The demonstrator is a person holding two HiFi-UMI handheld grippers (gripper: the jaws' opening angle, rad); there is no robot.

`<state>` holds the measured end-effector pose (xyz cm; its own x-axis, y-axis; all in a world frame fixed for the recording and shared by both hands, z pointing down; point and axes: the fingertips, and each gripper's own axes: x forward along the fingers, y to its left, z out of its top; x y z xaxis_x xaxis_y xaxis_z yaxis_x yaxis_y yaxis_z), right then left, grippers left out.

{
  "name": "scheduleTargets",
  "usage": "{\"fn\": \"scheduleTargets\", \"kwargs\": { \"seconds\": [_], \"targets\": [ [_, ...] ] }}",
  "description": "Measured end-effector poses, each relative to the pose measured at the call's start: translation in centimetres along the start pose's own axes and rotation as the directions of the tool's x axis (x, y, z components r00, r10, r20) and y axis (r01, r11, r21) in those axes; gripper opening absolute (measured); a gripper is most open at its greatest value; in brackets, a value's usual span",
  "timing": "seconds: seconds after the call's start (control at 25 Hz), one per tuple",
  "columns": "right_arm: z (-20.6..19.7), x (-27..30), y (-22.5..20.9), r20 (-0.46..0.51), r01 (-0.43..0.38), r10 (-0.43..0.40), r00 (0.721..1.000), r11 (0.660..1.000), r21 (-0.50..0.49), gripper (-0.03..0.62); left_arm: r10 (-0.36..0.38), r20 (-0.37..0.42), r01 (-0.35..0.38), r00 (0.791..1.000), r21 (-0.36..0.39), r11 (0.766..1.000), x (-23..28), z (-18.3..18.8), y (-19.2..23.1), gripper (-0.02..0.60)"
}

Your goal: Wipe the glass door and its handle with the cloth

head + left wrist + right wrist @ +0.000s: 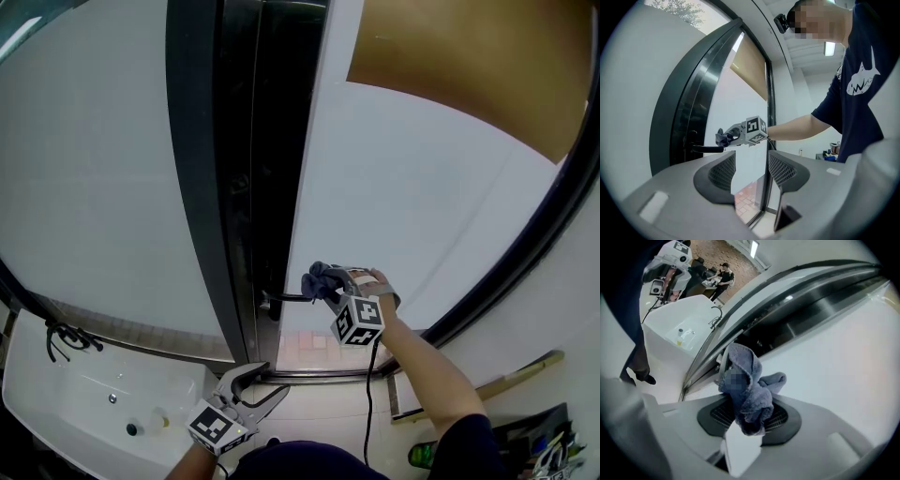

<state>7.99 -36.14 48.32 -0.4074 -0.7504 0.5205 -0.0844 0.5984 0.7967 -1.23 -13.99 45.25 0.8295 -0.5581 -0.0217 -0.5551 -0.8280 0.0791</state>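
Right tongs (749, 418) pinch the cloth (750, 385): soft, light, bunched, its loose end at the handle (286, 299) just past the tips. Left tongs (751, 169) hang wide and empty, lower down. Mid-bunch grip looks secure.

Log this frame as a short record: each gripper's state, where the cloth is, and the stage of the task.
left gripper: jaws apart, nothing between them, held low, away from the door
right gripper: shut on the cloth
cloth position: bunched at the outer end of the handle, apparently touching it
glass door: pale pane in a dark frame
stage: handle being wiped
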Motion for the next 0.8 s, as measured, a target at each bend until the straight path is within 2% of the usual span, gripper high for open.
{"fn": "scheduleTargets", "kwargs": {
  "seconds": [0.28,0.44,0.52,0.6,0.72,0.8],
  "targets": [
    [-9.5,-3.8,-0.4,-0.15,0.057,-0.046,0.988,0.996,0.072,0.143,-0.021,-0.006,0.021,1.0,0.01,1.0,0.8,-0.2,0.1,0.215],
    [-12.1,-5.5,-1.1,-0.199,0.105,-0.077,0.977,0.985,0.134,0.143,-0.027,-0.003,0.027,1.0,0.008,1.0,1.0,-0.2,0.1,0.215],
    [-11.3,-6.0,-1.3,-0.172,0.115,-0.083,0.982,0.976,0.186,0.143,-0.027,-0.003,0.028,1.0,0.012,1.0,0.9,-0.2,0.1,0.215],
    [-8.5,-6.3,-1.7,-0.095,0.107,-0.086,0.992,0.964,0.245,0.143,-0.025,-0.007,0.025,1.0,0.012,1.0,0.8,-0.2,0.2,0.215],
    [-1.8,-6.0,-2.4,0.067,0.046,-0.072,0.995,0.944,0.326,0.143,-0.02,-0.013,0.02,1.0,0.013,1.0,0.5,-0.2,0.5,0.215],
    [3.2,-5.3,-2.5,0.18,-0.026,-0.043,0.983,0.93,0.366,0.143,-0.017,-0.009,0.017,1.0,0.019,1.0,0.4,-0.2,0.6,0.215]
  ]
}}
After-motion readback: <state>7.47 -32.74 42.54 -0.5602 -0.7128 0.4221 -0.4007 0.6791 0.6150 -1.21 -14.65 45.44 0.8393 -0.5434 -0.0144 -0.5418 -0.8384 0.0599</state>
